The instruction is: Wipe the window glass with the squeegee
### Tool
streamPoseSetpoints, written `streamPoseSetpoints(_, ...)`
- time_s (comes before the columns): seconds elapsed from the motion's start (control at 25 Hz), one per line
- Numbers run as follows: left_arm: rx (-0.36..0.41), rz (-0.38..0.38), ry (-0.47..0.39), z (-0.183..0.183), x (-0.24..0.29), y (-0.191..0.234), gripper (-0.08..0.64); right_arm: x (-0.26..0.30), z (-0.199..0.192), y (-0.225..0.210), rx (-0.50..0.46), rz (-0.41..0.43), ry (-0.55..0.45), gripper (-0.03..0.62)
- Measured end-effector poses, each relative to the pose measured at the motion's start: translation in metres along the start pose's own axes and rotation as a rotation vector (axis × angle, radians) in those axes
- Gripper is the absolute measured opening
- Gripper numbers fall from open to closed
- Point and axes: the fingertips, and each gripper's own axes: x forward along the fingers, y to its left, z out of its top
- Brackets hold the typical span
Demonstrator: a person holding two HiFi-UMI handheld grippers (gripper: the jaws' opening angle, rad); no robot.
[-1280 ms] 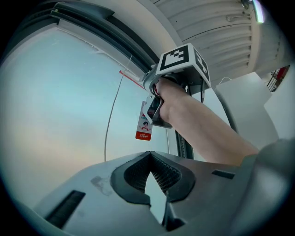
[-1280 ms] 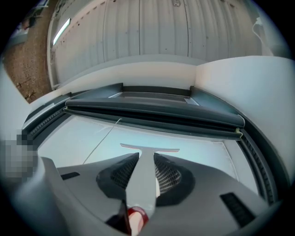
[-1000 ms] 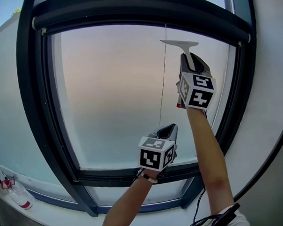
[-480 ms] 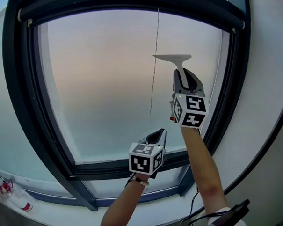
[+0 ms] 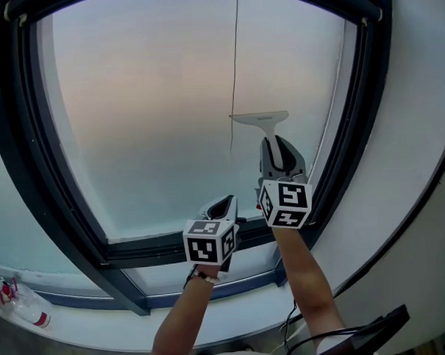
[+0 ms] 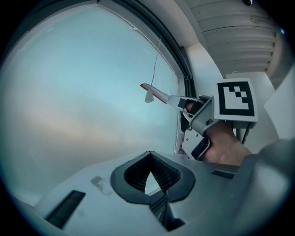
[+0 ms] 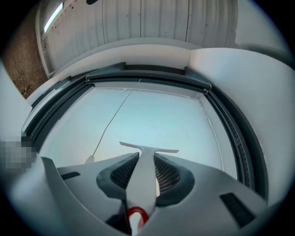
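Observation:
A white squeegee point(image 5: 261, 120) rests its blade flat against the frosted window glass point(image 5: 146, 117), right of centre and low on the pane. My right gripper point(image 5: 279, 150) is shut on the squeegee's handle, directly below the blade. The right gripper view has the handle point(image 7: 144, 171) clamped between the ribbed pads, with the blade crosswise ahead. My left gripper point(image 5: 222, 205) is shut and holds nothing; it hovers by the lower frame, left of the right one. In the left gripper view the squeegee point(image 6: 159, 95) sticks out of the right gripper point(image 6: 192, 105) toward the glass.
A thick dark frame point(image 5: 30, 145) rings the pane, and a thin blind cord point(image 5: 235, 69) hangs down just left of the blade. A plastic bottle point(image 5: 26, 307) lies on the white sill at lower left. Black cables point(image 5: 318, 338) trail at bottom right.
The right gripper has drawn the squeegee down the glass from near the top frame to the lower part. The left gripper has also come down toward the bottom frame.

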Motion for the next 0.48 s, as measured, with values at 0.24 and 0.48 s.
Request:
streamPoseSetpoints(0.24,-0.033,0.015,0.040,-0.030,-0.003,0.006,-0.002,-0.025,-0.046,0.010,0.024,0.009,0.065,0.091)
streamPoseSetpoints(0.48,-0.061,0.034,0.089,-0.061,-0.007,0.016,-0.002,-0.048,-0.089,0.019,0.049,0.009,0.131,0.091)
